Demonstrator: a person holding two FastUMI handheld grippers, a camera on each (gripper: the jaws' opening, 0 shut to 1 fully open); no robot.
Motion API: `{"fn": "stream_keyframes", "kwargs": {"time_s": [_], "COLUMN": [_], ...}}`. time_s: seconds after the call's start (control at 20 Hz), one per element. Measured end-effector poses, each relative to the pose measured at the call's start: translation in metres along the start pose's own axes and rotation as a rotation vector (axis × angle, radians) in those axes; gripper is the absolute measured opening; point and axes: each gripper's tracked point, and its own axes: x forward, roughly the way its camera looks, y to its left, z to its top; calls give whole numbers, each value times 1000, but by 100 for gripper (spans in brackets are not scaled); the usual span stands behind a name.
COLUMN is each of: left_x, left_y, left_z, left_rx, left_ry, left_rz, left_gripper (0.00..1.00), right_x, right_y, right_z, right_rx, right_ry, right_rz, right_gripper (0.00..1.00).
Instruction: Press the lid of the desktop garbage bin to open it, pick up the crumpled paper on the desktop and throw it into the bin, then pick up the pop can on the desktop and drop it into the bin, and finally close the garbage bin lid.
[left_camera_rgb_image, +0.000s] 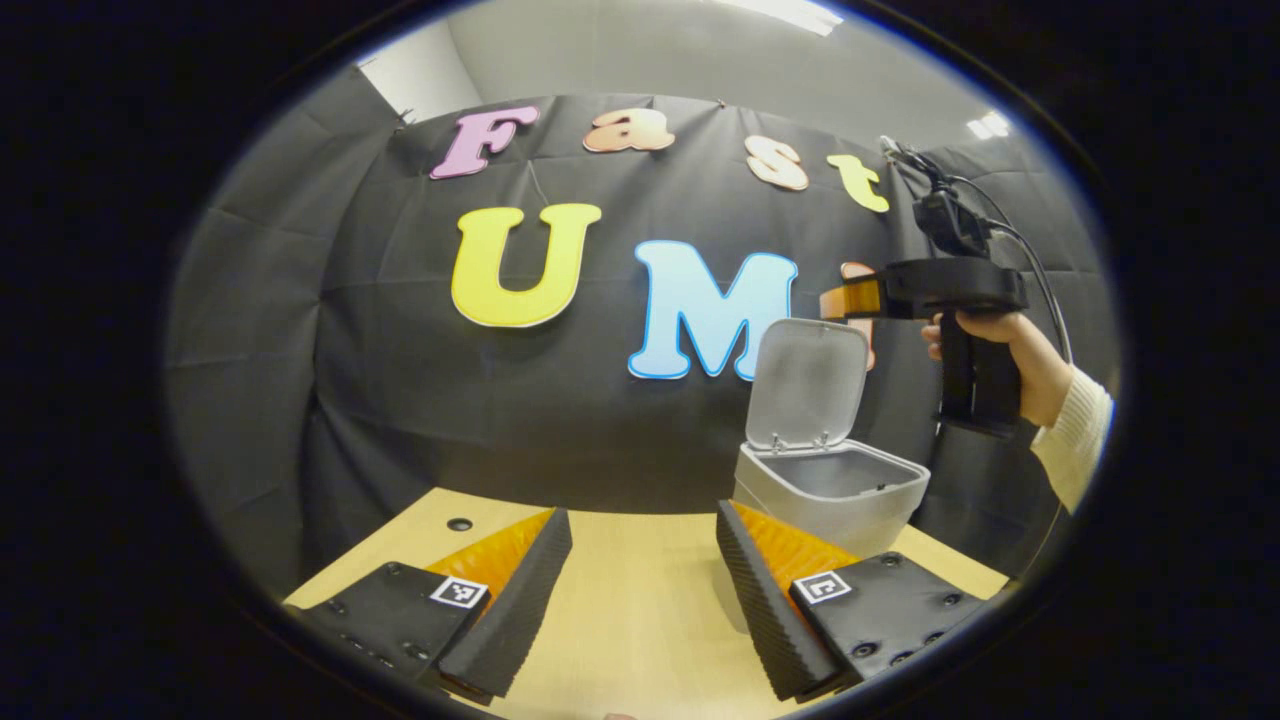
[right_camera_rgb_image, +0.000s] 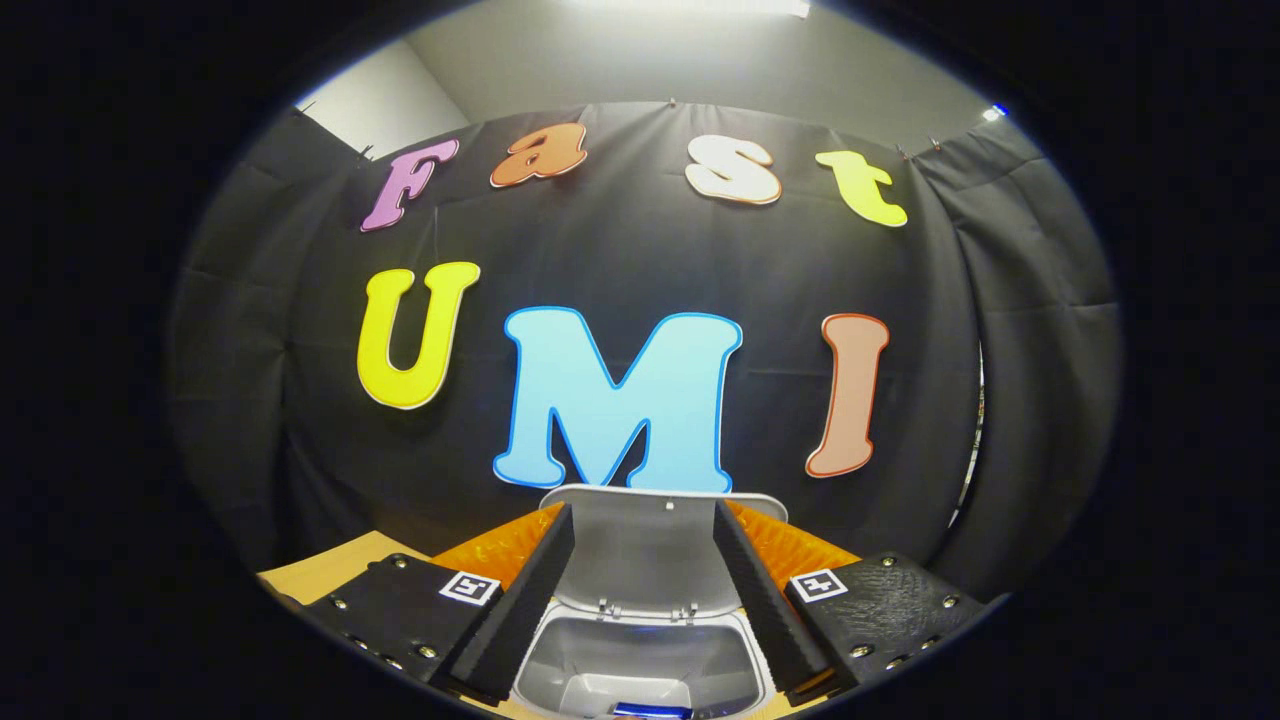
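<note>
above the open bin (right_camera_rgb_image: 640, 660), right gripper (right_camera_rgb_image: 640, 590) gapes empty; left gripper (left_camera_rgb_image: 640, 590) gapes over bare table (left_camera_rgb_image: 640, 620).

The garbage bin (left_camera_rgb_image: 828, 492) stands on the table (left_camera_rgb_image: 640, 600) at two o'clock, its lid (left_camera_rgb_image: 808, 382) upright behind the opening; the right tongs (left_camera_rgb_image: 850, 300) hang above.

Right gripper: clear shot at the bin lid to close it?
Probably yes. The right gripper is open and empty, held above the bin, with the raised lid right in front between its fingers. Nothing sits between them.
</note>
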Motion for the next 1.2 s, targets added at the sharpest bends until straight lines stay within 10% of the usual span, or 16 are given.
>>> {"fn": "stream_keyframes", "kwargs": {"time_s": [1.2], "left_x": [2], "left_y": [18], "left_z": [19], "left_rx": [-6], "left_ry": [-32], "left_rz": [30], "left_gripper": [96], "right_x": [42], "right_y": [-6], "right_z": [-9], "right_rx": [-28], "right_ry": [53], "right_rz": [-41], "right_gripper": [91]}}
